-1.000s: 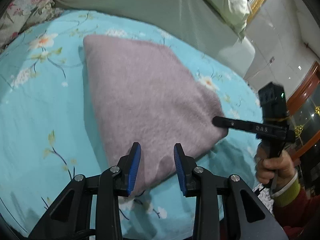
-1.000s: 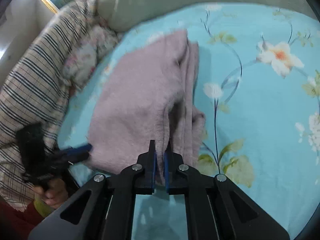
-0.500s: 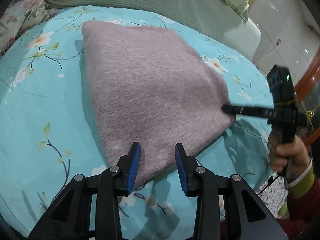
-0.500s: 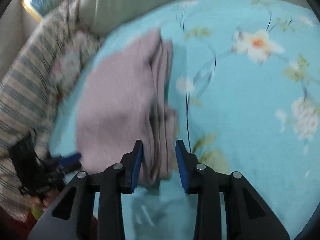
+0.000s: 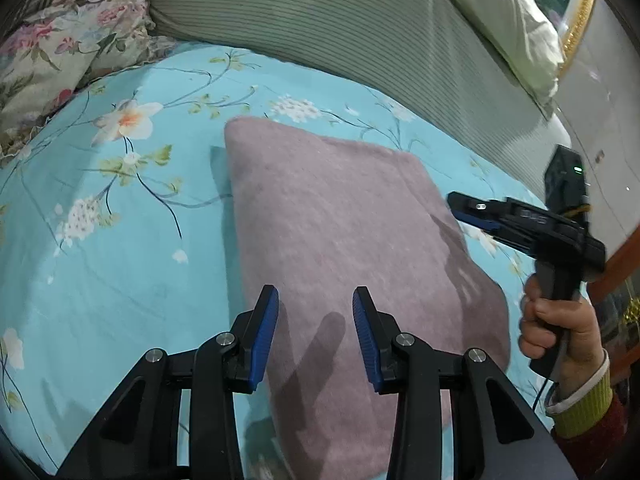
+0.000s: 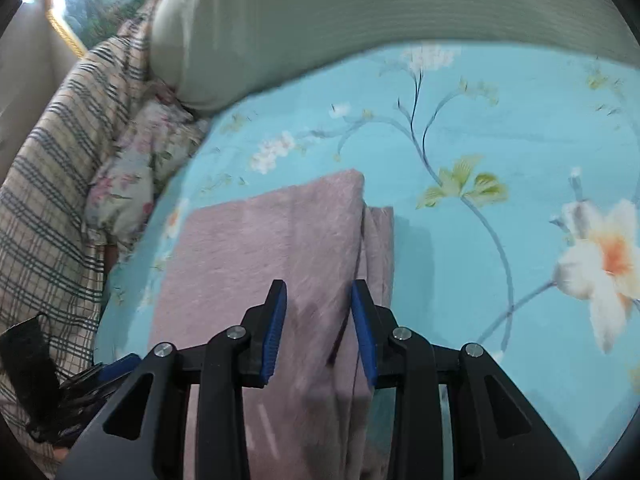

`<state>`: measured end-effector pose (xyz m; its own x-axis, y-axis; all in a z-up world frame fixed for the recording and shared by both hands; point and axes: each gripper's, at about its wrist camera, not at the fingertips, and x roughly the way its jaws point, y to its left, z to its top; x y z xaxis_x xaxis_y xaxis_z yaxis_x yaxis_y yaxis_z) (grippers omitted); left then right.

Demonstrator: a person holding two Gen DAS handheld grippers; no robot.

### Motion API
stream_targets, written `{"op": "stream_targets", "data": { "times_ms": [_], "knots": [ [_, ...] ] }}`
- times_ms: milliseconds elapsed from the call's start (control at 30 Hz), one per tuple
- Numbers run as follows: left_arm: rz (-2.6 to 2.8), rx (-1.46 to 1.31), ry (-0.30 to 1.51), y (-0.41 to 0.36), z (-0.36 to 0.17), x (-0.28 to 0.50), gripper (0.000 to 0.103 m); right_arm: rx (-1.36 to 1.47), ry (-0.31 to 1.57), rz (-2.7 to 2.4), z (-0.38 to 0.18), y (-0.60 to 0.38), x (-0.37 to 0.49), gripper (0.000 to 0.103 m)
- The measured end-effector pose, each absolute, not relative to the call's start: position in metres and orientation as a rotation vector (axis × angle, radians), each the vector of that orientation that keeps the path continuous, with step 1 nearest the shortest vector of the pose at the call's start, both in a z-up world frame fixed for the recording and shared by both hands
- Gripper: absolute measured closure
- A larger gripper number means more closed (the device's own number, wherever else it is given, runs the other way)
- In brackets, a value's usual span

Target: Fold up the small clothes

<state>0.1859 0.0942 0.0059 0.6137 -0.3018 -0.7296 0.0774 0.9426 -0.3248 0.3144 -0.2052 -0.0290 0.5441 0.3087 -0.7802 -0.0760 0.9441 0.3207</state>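
Observation:
A folded mauve fleecy cloth (image 5: 340, 220) lies flat on the teal flowered bedsheet (image 5: 100, 260). My left gripper (image 5: 314, 292) hovers over the cloth's near end. Its jaws are opening, with nothing pinched between the blue pads. In the right wrist view the cloth (image 6: 272, 240) shows stacked layers along its right edge. My right gripper (image 6: 318, 286) hangs over that edge. Its jaws are closing but stand apart, the pads not pressing on the fabric. The right gripper (image 5: 454, 200) also shows from the side, above the cloth's right edge. The left gripper (image 6: 120, 362) peeks in at the lower left.
A ribbed grey-green bolster (image 5: 340, 20) runs along the back of the bed, with a white pillow (image 5: 508, 12) behind it. A flowered pillow (image 5: 60, 52) and a plaid blanket (image 6: 52, 200) lie at the left. A hand (image 5: 556, 328) with a yellow-green cuff holds the right gripper.
The right gripper, shut on the cloth's edge a second ago, has let go and drawn back. The left gripper has shifted along the bed. The cloth lies flat.

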Motion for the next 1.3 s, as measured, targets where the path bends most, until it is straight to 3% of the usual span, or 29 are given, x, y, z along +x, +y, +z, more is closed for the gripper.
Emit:
{"op": "stream_targets", "data": {
  "times_ms": [33,167,267,333,500,700,767,800,1067,1300],
  "knots": [
    [-0.224,-0.266,0.883,0.094,0.006,0.188,0.064,0.276,0.976,0.226,-0.031,-0.209,0.317,0.096],
    [-0.251,-0.214,0.859,0.086,0.01,0.198,0.064,0.308,0.867,0.227,-0.012,-0.217,0.298,0.096],
    [-0.269,-0.203,0.855,0.082,0.009,0.203,0.064,0.295,0.912,0.176,-0.027,-0.22,0.3,0.096],
    [-0.264,-0.197,0.876,0.079,0.003,0.211,0.064,0.297,0.986,0.128,-0.039,-0.224,0.305,0.086],
    [-0.283,-0.196,0.848,0.085,0.01,0.219,0.064,0.25,0.819,0.146,0.016,-0.202,0.284,0.084],
    [-0.251,-0.233,0.89,0.086,0.008,0.261,0.066,0.185,0.959,0.225,-0.021,-0.158,0.329,0.083],
    [-0.241,-0.269,0.929,0.089,-0.003,0.28,0.067,0.183,1.009,0.163,-0.046,-0.171,0.341,0.09],
    [-0.241,-0.271,0.942,0.088,-0.008,0.285,0.067,0.204,1.006,0.141,-0.055,-0.181,0.341,0.103],
    [-0.244,-0.132,0.954,0.071,-0.026,0.294,0.07,0.302,0.975,0.142,-0.051,-0.202,0.328,0.103],
    [-0.273,-0.17,0.917,0.082,-0.008,0.242,0.07,0.31,0.943,0.115,-0.028,-0.206,0.28,0.099]
  ]
}}
